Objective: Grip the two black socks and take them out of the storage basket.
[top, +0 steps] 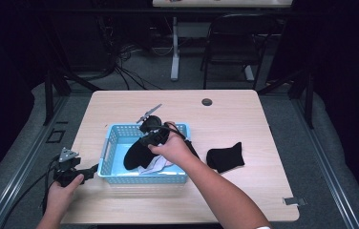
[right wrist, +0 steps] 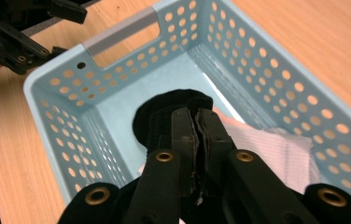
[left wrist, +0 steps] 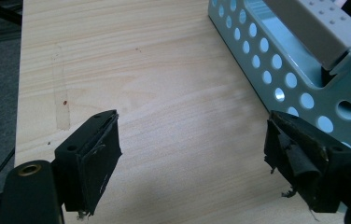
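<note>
My right tongs [right wrist: 197, 123] are pinched together on a black sock [top: 137, 151], the two jaws pressed flat against each other with the fabric caught between their tips. In the right gripper view the dark cloth bunches just beyond the jaw tips, above the floor of the light blue basket [right wrist: 117, 39]. From the high view the sock hangs down from the right tongs [top: 153, 138] into the basket [top: 108, 143], its lower end near the basket's left wall. Under it lies a white cloth [right wrist: 276, 149] on the basket floor, partly covered by the sock; the same white cloth [top: 156, 164] shows at the basket's near side in the high view.

My left tongs [left wrist: 192, 154] stand wide open with nothing between them, only bare desk [left wrist: 141, 70] below. They sit low at the basket's left end, and the right-hand jaw is just beside the perforated wall of the basket [left wrist: 276, 70]; I cannot tell whether it touches. In the high view the left tongs [top: 91, 171] point at the basket's near left corner.

A second black sock [top: 225, 156] lies flat on the desk [top: 244, 119] to the right of the basket, apart from it.
</note>
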A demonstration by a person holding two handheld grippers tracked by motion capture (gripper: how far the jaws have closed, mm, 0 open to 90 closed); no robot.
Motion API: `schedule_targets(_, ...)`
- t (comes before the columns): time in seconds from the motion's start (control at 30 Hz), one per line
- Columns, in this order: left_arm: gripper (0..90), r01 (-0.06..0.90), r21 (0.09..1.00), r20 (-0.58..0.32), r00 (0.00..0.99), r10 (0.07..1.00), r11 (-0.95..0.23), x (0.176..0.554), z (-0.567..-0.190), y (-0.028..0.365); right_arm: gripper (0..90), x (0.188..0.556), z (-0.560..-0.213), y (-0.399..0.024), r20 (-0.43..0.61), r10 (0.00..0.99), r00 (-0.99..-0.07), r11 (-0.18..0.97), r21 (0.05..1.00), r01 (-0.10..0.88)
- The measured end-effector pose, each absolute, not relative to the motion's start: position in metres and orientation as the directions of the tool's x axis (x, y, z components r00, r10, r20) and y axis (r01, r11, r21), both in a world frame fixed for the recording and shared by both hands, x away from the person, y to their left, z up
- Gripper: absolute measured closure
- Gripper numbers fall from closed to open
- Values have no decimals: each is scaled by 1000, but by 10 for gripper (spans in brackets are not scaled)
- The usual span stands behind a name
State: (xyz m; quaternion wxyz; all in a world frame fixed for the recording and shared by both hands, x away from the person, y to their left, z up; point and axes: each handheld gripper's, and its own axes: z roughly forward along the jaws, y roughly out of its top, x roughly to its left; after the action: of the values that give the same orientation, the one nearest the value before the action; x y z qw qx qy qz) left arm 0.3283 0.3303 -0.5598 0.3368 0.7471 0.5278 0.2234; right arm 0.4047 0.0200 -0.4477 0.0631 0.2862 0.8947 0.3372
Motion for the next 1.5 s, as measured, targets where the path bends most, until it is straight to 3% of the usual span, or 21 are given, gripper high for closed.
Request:
schedule_targets(0.63,183,639,739,-24,340,940,-213,328,-560,331,865,383,-391,9,-13,515,-857,630,684,368)
schedule_targets(1.5,183,641,737,-22,340,940,-214,328,-560,330,864,370,-372,-23,51,509,-859,622,668,409)
